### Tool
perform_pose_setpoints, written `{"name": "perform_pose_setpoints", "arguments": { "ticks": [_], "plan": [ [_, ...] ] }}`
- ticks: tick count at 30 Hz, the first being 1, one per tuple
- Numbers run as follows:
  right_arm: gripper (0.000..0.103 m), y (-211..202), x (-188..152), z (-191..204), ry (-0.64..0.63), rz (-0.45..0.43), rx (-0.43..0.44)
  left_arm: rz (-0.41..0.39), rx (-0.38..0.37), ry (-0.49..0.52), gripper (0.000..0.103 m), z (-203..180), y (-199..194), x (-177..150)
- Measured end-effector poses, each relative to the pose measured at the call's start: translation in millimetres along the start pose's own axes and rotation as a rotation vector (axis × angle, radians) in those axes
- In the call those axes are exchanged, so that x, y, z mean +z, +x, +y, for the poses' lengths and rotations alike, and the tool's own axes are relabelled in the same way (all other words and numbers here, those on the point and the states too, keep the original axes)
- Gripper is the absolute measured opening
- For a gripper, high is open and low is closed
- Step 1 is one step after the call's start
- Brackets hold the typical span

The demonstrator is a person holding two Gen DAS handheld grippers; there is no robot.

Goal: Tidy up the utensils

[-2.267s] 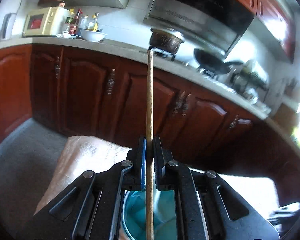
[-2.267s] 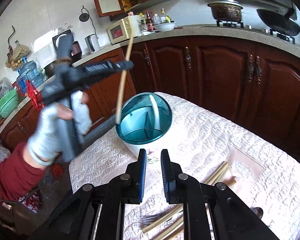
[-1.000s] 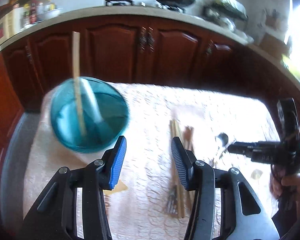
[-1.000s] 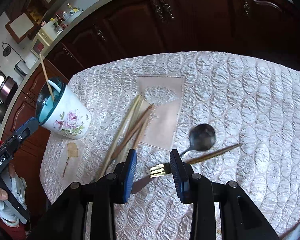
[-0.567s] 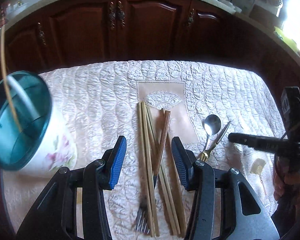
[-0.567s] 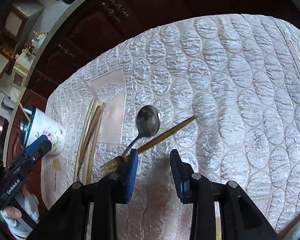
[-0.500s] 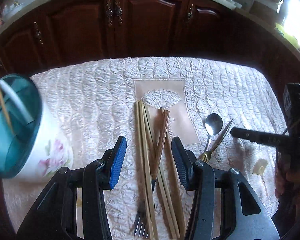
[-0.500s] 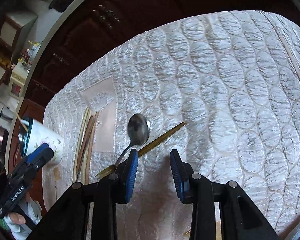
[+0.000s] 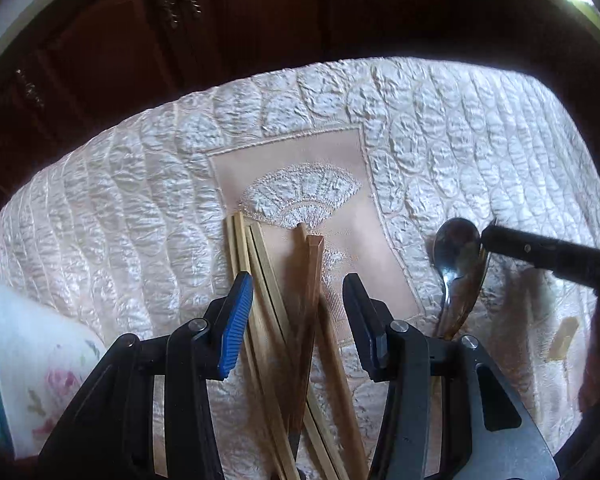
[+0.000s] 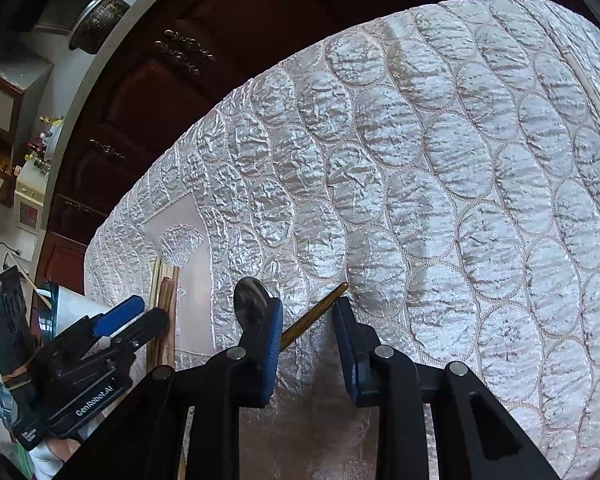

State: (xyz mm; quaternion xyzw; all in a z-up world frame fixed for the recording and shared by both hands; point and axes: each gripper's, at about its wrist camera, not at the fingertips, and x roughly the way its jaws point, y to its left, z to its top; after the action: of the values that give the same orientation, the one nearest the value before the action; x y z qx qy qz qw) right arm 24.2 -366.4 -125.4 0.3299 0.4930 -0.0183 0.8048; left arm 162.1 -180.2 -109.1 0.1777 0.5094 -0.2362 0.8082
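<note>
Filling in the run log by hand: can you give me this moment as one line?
left gripper: open over chopsticks | right gripper: open around gold-handled utensil, beside spoon | cup: upright at left

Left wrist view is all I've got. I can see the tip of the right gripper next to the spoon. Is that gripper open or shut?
Observer: Open. The right wrist view shows the right gripper with its fingers spread and nothing clamped.
Operator: What lies between them?
Observer: A gold handle runs slantwise into the gap. The bowl of the spoon sits just outside the finger nearer the chopsticks.
Operator: Only the side of the floral cup shows here. Is anything in it?
Observer: Yes, one chopstick pokes up past the rim of the floral cup.
</note>
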Motion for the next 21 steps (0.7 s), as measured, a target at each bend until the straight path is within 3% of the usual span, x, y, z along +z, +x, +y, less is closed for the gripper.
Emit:
{"name": "perform_pose_setpoints", "arguments": {
  "ticks": [3,4,5,8,15,21],
  "plan": [
    [0.023,4,8,-2,-0.011,0.000,0.007,0.022,-0.008,0.007,0.039,-6,12,2],
    [0.013,5,10,-1,-0.021,-0.001,0.000,0.027,0.000,0.012,0.027,-9,14,3],
    [0.010,7,12,0,-0.037,-0.004,-0.001,0.020,0.016,0.019,0.008,-10,16,4],
    [0.001,4,14,2,-0.059,-0.011,0.039,0.017,-0.043,-0.020,0.009,-5,6,2],
    [0.000,-33,7,23,-0.155,-0.071,0.076,-0.098,-0.179,-0.146,0.008,33,-59,-8],
    [0.005,-5,9,2,-0.026,0.060,0.047,-0.208,-0.216,-0.197,0.008,47,-118,-26]
  ]
}}
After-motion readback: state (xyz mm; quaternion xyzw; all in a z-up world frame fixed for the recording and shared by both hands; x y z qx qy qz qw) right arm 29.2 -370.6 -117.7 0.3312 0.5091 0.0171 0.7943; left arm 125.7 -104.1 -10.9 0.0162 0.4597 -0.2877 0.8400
